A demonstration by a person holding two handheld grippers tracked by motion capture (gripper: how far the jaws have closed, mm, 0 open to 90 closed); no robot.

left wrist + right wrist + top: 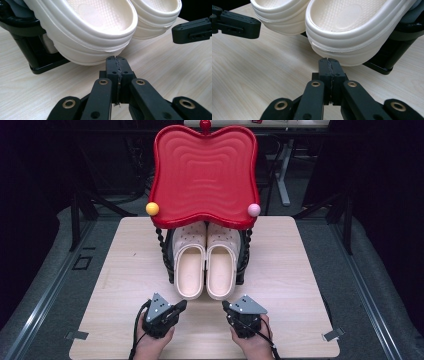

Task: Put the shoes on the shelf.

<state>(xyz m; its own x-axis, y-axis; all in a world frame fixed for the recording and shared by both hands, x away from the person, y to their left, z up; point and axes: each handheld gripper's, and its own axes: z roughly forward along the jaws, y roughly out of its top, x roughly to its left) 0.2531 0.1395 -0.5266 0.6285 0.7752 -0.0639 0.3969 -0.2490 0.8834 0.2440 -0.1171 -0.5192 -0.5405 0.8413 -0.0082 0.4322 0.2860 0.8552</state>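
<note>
your left tongs (181,306) and right tongs (226,306) sit pressed together and empty, low over the desk (300,270). the clogs (206,270) lean heel-down on the black rack (169,265) just ahead. spread both wide before approaching; take each heel rim squarely.

Cream clogs (205,261) with dimpled insoles are sitting under a ripple-patterned red tray (204,175) bearing yellow (152,208) and pink balls (254,210); pale woodgrain table (289,270).
</note>
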